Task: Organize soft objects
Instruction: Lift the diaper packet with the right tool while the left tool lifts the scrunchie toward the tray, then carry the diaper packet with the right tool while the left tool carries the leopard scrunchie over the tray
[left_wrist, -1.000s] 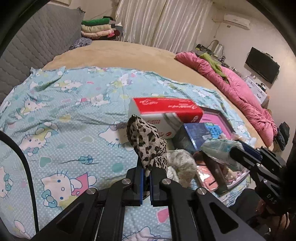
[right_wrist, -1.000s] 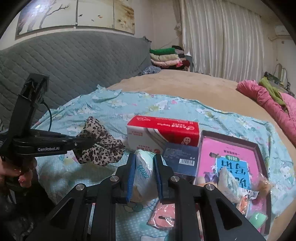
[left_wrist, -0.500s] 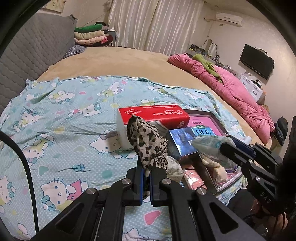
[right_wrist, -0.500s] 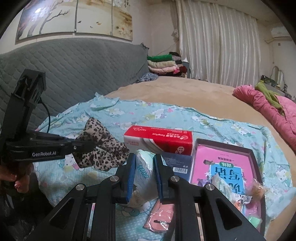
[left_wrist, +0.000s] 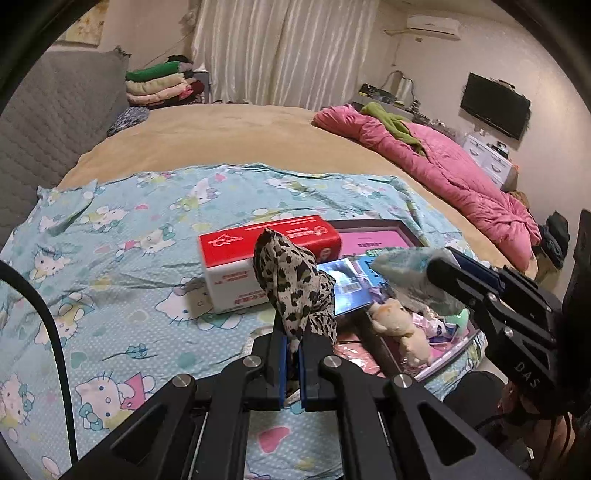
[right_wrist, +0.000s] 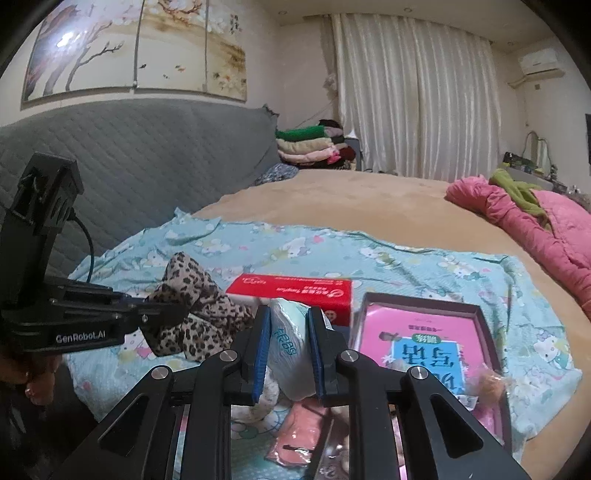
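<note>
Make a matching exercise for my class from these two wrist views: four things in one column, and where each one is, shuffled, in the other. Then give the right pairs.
Things:
1. leopard-print cloth
2. pale blue soft packet
3. red and white box
4. pink quilt

Places:
A. lying on the cartoon-cat sheet
B. pinched in the left claw
C. bunched along the far side of the bed
D. clamped in the right claw

Pairs: 1-B, 2-D, 3-A, 4-C
</note>
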